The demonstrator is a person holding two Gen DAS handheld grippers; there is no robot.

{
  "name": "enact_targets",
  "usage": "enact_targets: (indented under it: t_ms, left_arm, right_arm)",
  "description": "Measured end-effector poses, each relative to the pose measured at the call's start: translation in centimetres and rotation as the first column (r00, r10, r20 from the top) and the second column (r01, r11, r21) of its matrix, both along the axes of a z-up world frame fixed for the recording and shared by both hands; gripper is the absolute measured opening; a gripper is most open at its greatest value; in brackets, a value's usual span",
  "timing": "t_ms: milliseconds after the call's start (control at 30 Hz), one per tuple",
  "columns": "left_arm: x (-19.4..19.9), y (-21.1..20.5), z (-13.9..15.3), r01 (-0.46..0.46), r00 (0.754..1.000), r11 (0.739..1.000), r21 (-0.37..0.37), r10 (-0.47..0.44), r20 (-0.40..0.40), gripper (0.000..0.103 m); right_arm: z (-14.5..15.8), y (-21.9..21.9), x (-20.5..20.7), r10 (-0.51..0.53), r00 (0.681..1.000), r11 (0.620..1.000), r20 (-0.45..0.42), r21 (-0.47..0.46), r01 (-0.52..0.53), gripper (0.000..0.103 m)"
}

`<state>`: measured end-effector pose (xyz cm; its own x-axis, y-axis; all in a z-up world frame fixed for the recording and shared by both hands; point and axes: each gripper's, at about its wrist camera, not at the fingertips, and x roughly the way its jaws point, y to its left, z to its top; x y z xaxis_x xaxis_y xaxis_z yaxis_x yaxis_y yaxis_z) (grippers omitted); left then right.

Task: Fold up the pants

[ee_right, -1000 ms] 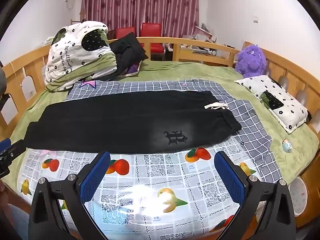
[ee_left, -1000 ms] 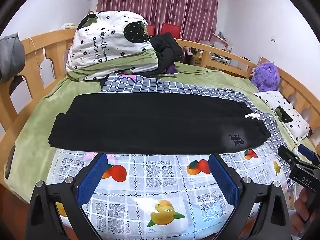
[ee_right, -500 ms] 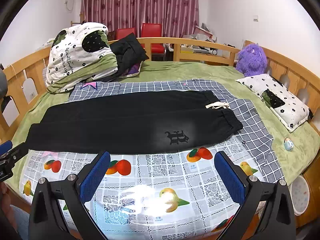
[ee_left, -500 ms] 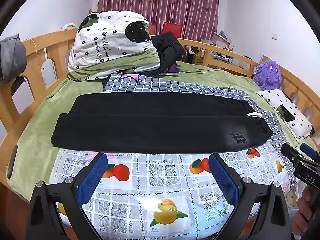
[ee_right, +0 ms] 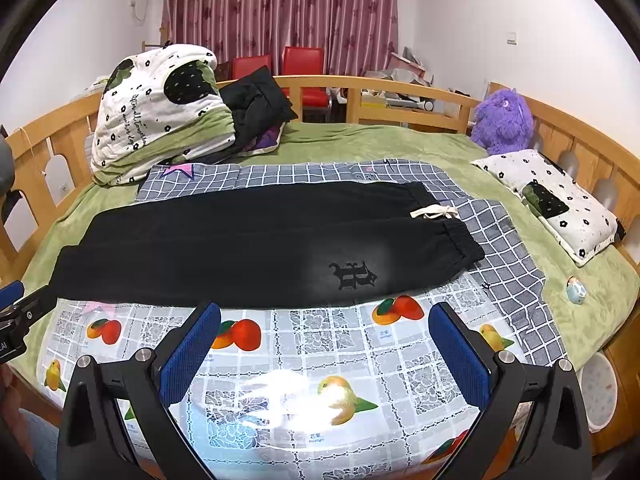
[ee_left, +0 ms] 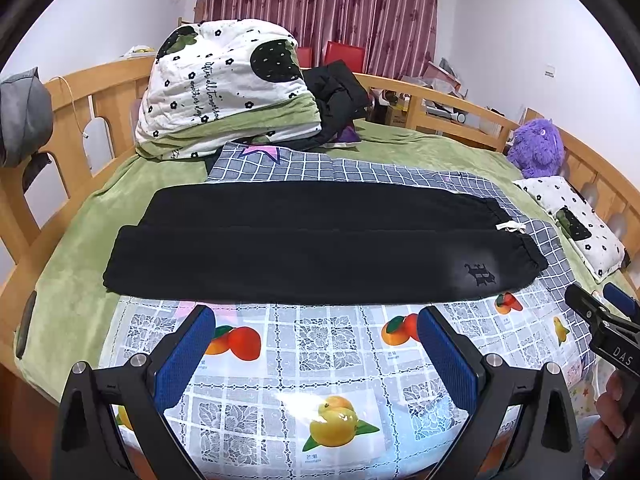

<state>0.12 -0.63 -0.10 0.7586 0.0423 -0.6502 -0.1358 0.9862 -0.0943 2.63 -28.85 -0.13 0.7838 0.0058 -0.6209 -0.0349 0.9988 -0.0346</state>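
Black pants (ee_left: pixel 320 252) lie flat across the bed (ee_left: pixel 420 152), legs side by side, waistband and white drawstring right. Left gripper (ee_left: pixel 316 344) and right gripper (ee_right: pixel 324 340) hover near, fingers apart.

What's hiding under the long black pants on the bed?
Under the long black pants show a grey checked cloth at the far side and a fruit-print plastic sheet at the near edge. Where those two meet is covered by the pants.
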Motion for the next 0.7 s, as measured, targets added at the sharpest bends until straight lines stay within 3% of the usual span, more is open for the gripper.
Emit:
enact_targets:
  t_ms: [700]
  left_arm:
    - [0.07, -0.02, -0.47, 0.000, 1.000, 1.000, 0.006, 0.000, -0.008, 0.102]
  right_arm:
    - [-0.16, -0.08, 0.29, 0.005, 1.000, 1.000, 0.002, -0.006, -0.005, 0.102]
